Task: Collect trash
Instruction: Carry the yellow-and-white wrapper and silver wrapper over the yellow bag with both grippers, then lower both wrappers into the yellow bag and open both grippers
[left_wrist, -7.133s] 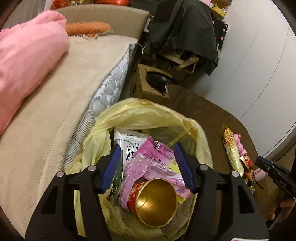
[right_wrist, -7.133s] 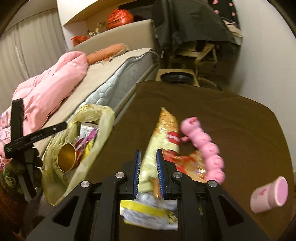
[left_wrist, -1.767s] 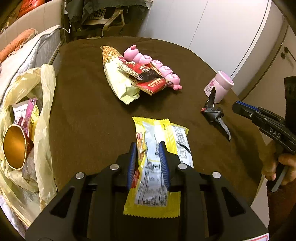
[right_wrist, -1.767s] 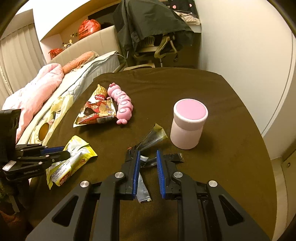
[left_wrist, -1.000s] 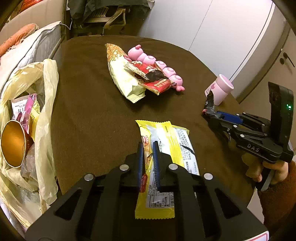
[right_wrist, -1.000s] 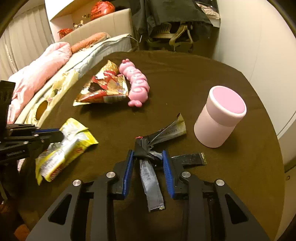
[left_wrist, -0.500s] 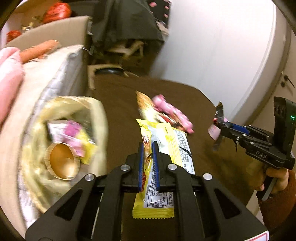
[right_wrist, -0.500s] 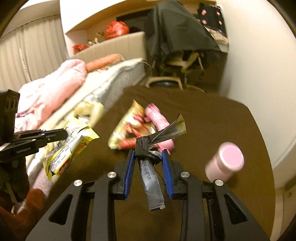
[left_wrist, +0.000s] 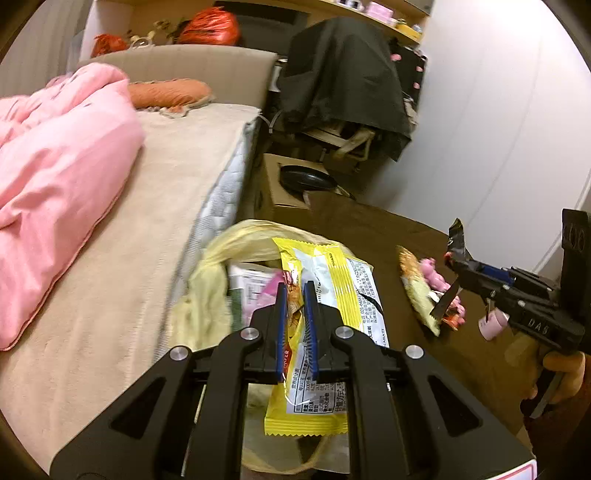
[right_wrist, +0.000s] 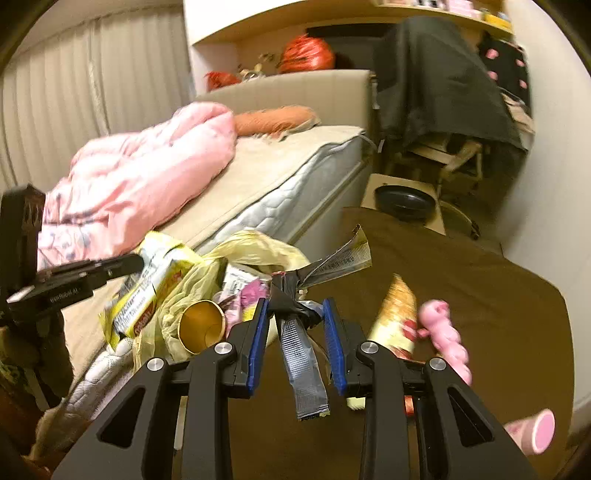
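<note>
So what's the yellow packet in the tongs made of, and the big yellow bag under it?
The yellow packet looks like thin glossy plastic film: it shines, creases, and has zigzag sealed ends. The yellow bag seems to be very thin, soft plastic, since it crumples in floppy folds and looks slightly see-through. Neither can be told for certain from looks alone.

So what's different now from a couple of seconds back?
Both grippers lifted their trash off the table and swung toward the yellow bag: the left gripper carries the yellow wrapper, the right gripper the crumpled dark wrapper. The pink toy stayed put.
</note>
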